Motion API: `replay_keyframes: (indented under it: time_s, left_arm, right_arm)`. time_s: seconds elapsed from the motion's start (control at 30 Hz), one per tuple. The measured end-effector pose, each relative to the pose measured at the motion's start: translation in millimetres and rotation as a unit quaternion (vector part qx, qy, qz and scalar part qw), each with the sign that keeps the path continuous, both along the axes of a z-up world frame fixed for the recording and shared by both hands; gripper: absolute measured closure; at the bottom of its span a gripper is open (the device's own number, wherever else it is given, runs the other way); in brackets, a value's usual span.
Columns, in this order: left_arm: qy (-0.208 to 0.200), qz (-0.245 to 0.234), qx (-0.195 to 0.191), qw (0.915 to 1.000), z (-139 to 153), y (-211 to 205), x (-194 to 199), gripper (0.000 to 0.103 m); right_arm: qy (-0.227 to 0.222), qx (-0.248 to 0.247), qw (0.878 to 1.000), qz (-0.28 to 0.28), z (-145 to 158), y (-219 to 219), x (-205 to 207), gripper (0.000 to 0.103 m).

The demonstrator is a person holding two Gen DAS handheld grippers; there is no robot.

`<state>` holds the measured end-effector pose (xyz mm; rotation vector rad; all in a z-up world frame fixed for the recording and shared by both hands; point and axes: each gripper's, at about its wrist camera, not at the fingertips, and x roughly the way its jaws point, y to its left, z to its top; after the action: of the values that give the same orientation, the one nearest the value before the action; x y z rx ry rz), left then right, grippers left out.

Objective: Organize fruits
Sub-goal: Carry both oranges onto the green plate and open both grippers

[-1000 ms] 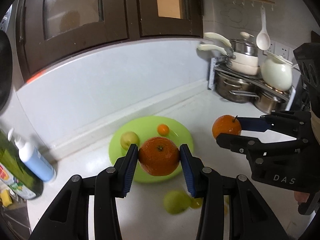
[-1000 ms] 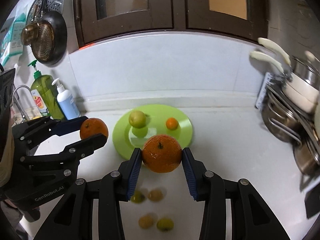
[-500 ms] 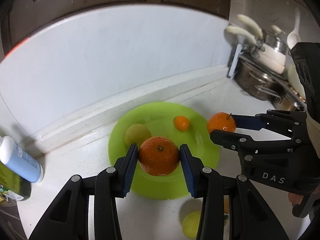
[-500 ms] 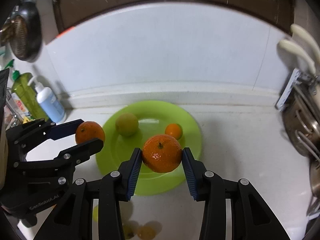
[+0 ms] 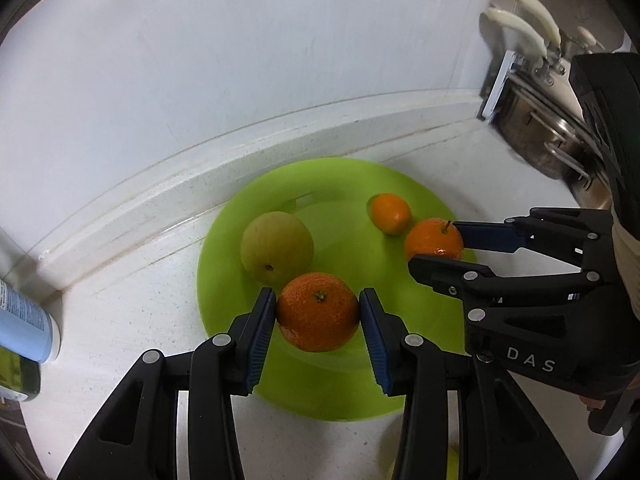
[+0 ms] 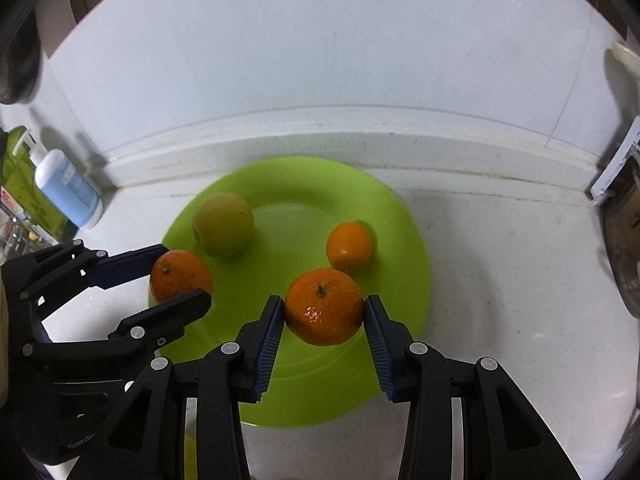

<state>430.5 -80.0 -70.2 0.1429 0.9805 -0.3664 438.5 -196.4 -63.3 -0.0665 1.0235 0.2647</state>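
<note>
A lime-green plate (image 5: 352,384) (image 6: 404,240) lies on the white counter near the back wall. On it sit a green pear (image 5: 276,246) (image 6: 223,224) and a small orange fruit (image 5: 390,213) (image 6: 349,246). My left gripper (image 5: 318,312) is shut on an orange (image 5: 318,312) just above the plate's near left part; it also shows in the right wrist view (image 6: 180,276). My right gripper (image 6: 323,307) is shut on another orange (image 6: 323,307) just above the plate's near middle; this orange also shows in the left wrist view (image 5: 434,238).
A blue-white pump bottle (image 6: 66,188) (image 5: 22,320) and a green bottle (image 6: 20,184) stand at the left by the wall. A rack with steel pots (image 5: 548,144) stands at the right. A yellow-green fruit (image 5: 452,468) lies on the counter in front of the plate.
Both grippers, each still holding its orange, have moved forward and down, closer to the green plate. The cabinets have left the view.
</note>
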Motion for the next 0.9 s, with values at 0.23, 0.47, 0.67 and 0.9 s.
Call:
replay_keyframes:
  time_s: [0.23,0.47,0.67,0.9]
  left_arm:
    - [0.017,0.004,0.005,0.9998,-11,-2,8,0.060]
    - [0.027,0.006,0.011,0.9996,-19,-3,13,0.060]
    - [0.020,0.012,0.010,0.9997,-14,-2,12,0.057]
    - [-0.006,0.024,0.006,0.9997,6,9,-4,0.048]
  right_arm:
    - [0.013,-0.007,1.000,-0.006,-11,-1,7,0.061]
    - [0.018,-0.016,1.000,-0.007,-18,0,9,0.061]
    - [0.011,-0.013,1.000,-0.005,-17,1,10,0.060]
    - [-0.020,-0.013,1.000,-0.011,3,-5,-6,0.060]
